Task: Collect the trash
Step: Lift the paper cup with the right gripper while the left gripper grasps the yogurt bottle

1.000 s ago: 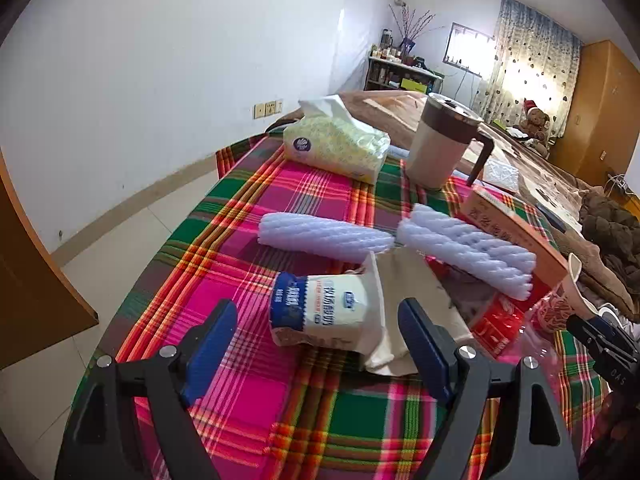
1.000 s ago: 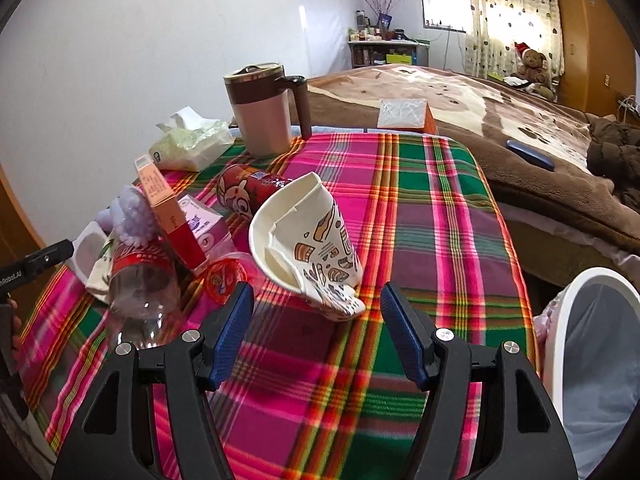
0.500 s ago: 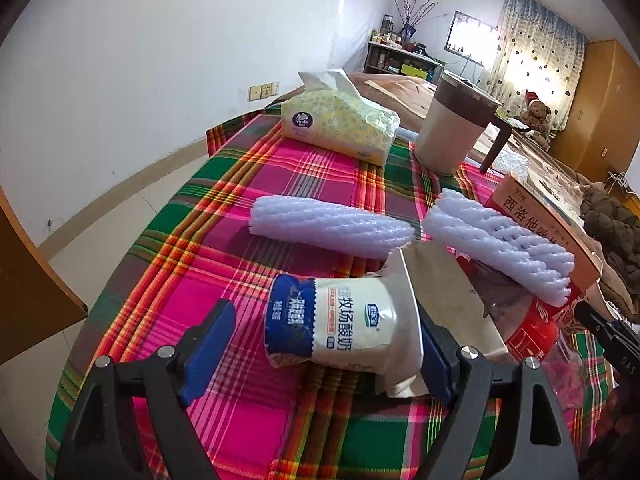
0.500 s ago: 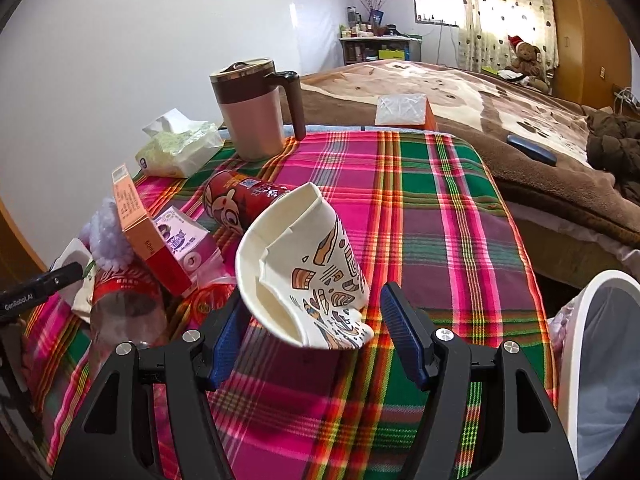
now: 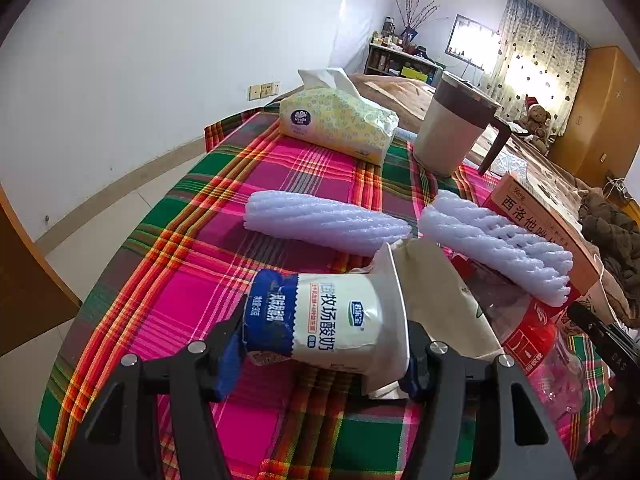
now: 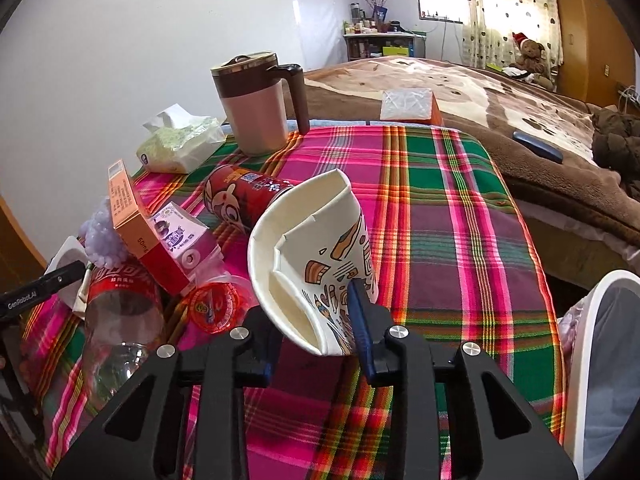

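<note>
1. Trash lies all over a desk (image 5: 312, 168) with a bright checked cloth of pink, green and red.
2. The left hand-held gripper (image 5: 320, 356) has just been closing, and now its blue pads squeeze a yogurt cup (image 5: 324, 320) that lies on its side near the front of the desk.
3. The yogurt cup is white and blue, and its wide end points to the right.
4. A brown paper bag (image 5: 440, 292) lies just behind the cup, touching it.
5. Two white foam nets (image 5: 324, 224) lie farther back, one in the middle and one at the right.
6. A tissue pack (image 5: 340, 124) and a big mug with a brown lid (image 5: 452, 132) stand at the far end.
7. The right hand-held gripper (image 6: 316, 336) has also just been closing, and now it pinches a crushed paper cup (image 6: 316, 248) between its pads.
8. The paper cup is white with little drawings, and its open mouth faces up and to the left.
9. A red can (image 6: 240, 196) lies on its side behind the cup.
10. An orange box (image 6: 136, 220) and a clear bottle with a red label (image 6: 120, 308) sit to the left.
11. A white trash bin (image 6: 588, 344) stands by the right edge of the desk.
</note>
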Available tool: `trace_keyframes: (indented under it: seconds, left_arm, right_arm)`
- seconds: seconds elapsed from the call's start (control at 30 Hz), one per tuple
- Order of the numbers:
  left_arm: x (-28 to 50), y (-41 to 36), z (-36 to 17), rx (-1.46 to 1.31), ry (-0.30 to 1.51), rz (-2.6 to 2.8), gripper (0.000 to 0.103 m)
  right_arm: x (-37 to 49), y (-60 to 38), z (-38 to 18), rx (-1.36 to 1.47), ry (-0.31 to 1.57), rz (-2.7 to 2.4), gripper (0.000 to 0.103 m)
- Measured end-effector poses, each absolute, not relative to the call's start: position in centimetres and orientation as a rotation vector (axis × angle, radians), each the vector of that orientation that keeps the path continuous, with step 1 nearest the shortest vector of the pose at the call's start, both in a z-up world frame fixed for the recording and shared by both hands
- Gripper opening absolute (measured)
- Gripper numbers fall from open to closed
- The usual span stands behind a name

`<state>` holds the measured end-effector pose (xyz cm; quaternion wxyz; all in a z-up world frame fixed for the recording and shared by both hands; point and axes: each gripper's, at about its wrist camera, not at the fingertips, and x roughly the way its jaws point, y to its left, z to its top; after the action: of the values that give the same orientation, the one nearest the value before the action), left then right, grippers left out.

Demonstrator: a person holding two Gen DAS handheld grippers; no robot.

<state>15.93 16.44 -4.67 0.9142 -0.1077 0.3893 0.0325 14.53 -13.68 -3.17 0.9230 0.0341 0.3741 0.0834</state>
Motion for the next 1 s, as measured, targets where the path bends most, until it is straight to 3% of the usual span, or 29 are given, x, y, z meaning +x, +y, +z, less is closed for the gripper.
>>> trace_keyframes:
  seconds: [0.27,1.0]
  left_arm:
    - [15.3,16.3,-4.2,-0.221,0.782,0.073,0.063]
    - [11.8,12.4,0.1,-0.161,0.679,0.025,0.063]
  right_arm:
    - [13.9,-13.7,-2.7,0.068,0.741,0.173,0.020]
    - [11.5,-15.9,0.2,0.102,0.649,0.177,0.019]
